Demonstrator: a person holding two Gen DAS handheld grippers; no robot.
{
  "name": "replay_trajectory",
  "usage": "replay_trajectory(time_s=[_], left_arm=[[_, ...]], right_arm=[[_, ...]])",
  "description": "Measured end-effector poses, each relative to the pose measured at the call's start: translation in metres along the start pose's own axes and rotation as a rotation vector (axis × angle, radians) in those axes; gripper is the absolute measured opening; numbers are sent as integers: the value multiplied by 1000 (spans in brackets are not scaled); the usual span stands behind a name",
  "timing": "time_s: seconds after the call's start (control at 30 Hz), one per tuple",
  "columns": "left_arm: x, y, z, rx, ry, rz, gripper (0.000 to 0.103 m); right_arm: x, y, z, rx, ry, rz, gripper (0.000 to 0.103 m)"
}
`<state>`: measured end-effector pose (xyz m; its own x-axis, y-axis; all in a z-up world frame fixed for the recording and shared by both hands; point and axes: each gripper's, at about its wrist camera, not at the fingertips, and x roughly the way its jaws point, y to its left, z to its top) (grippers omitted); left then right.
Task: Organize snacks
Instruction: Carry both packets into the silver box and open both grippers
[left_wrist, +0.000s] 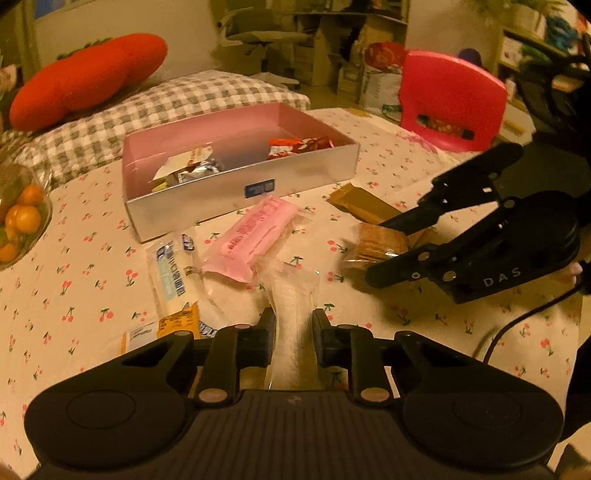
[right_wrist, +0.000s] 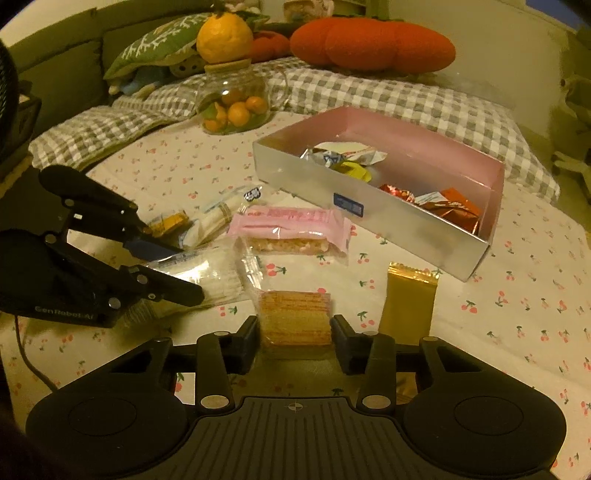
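Note:
My left gripper (left_wrist: 294, 317) is shut on a clear packet of white snack (left_wrist: 293, 291), which runs back between its fingers; the right wrist view shows the same gripper (right_wrist: 188, 273) and packet (right_wrist: 218, 273). My right gripper (right_wrist: 294, 325) is shut on a clear-wrapped stack of crackers (right_wrist: 295, 317), its pads against both sides. From the left wrist view this gripper (left_wrist: 376, 249) straddles the crackers (left_wrist: 380, 240). A silver box with a pink inside (left_wrist: 207, 199) (right_wrist: 314, 177) holds several wrapped snacks. On the cloth lie a pink packet (left_wrist: 255, 232) (right_wrist: 291, 221) and a gold packet (left_wrist: 362, 205) (right_wrist: 408, 306).
A blue-and-white packet (left_wrist: 168, 269) and a small yellow one (left_wrist: 179, 319) lie left of the pink packet. A glass jar of oranges (right_wrist: 236, 99) stands at the table's far edge. A red chair (left_wrist: 450, 99) is behind the table. A cable (left_wrist: 517, 325) trails over the cloth.

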<state>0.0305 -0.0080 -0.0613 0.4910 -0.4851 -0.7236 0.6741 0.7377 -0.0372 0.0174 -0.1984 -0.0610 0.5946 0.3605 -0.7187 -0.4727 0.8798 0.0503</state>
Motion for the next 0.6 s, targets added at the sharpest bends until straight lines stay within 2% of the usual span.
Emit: replay_trajectory(time_s=[0.2, 0.6], left_arm=[[-7, 6, 2, -82, 6, -11, 17], [-22, 12, 13, -162, -47, -20, 17]], right_arm=[[-9, -4, 6, 46, -19, -2, 41], [-26, -17, 18, 139, -80, -1, 41]])
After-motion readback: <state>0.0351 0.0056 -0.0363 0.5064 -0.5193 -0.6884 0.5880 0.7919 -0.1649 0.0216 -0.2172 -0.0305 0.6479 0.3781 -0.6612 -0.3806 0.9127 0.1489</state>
